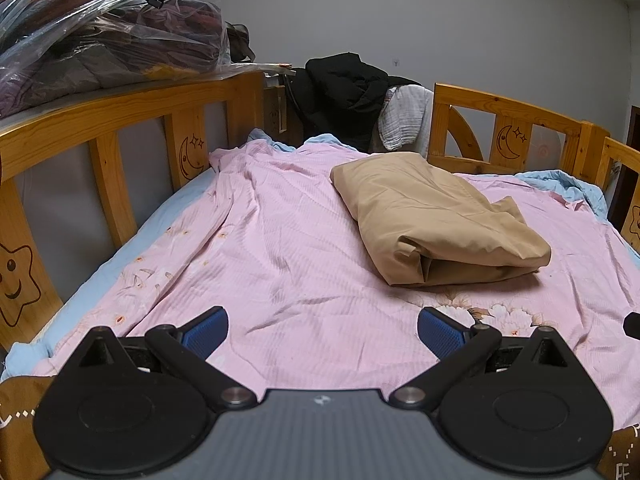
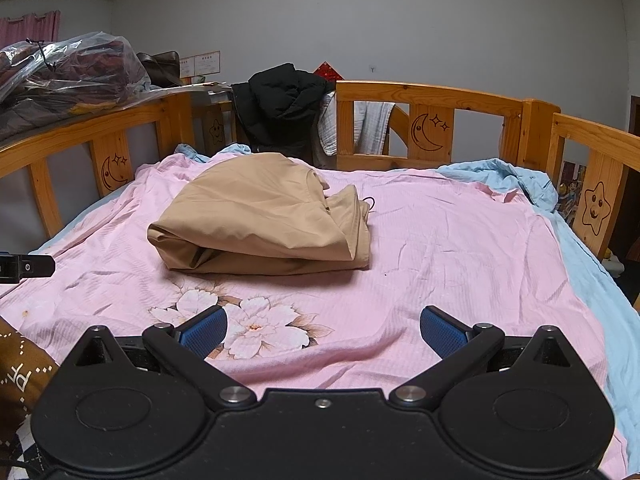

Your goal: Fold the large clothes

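Both tools (image 1: 322,330) (image 2: 323,330) hover spread above pink sheet (image 1: 280,248).

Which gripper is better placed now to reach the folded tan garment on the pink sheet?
Probably the right gripper, though only slightly. In its view the folded tan cotton garment lies nearly straight ahead, a little left. For the left gripper it sits further off to the right. Both have open, empty jaws.

Wooden bed (image 2: 428,94), pink floral sheet (image 2: 440,240), folded tan garment (image 2: 256,216), perhaps trousers.
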### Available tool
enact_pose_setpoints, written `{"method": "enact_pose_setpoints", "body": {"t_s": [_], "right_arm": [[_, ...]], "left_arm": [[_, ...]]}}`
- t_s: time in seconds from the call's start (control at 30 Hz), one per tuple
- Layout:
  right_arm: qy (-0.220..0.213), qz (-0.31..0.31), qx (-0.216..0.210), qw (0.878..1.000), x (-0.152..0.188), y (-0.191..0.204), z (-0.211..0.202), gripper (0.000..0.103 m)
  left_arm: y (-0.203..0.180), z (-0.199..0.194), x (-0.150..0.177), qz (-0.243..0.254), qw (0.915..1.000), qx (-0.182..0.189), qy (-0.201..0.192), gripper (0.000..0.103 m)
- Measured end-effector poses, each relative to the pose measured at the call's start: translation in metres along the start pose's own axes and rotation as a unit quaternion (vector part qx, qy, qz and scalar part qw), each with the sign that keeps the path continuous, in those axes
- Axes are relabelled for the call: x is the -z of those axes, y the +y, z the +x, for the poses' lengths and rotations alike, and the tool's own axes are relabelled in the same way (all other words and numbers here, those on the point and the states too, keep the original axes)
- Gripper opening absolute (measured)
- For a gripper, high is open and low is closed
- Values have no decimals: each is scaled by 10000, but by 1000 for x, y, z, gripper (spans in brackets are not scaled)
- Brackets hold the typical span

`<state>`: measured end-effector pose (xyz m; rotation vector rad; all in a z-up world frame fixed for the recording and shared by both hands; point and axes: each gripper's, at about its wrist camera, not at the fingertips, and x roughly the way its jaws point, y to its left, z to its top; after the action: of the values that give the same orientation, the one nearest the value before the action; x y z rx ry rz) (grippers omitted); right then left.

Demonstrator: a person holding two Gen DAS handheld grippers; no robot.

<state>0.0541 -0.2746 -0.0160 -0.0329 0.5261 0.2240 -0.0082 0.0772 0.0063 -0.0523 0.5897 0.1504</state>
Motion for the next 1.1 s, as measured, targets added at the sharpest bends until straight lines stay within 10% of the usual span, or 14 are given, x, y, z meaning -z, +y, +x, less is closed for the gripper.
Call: {"method": "enact_pose_setpoints", "body": {"t_s": [1.1], "right_arm": [[15, -5, -2, 10000, -1, -1, 1, 102]], "left_arm": [[-5, -2, -3, 7, 10000, -30, -61, 102]]}}
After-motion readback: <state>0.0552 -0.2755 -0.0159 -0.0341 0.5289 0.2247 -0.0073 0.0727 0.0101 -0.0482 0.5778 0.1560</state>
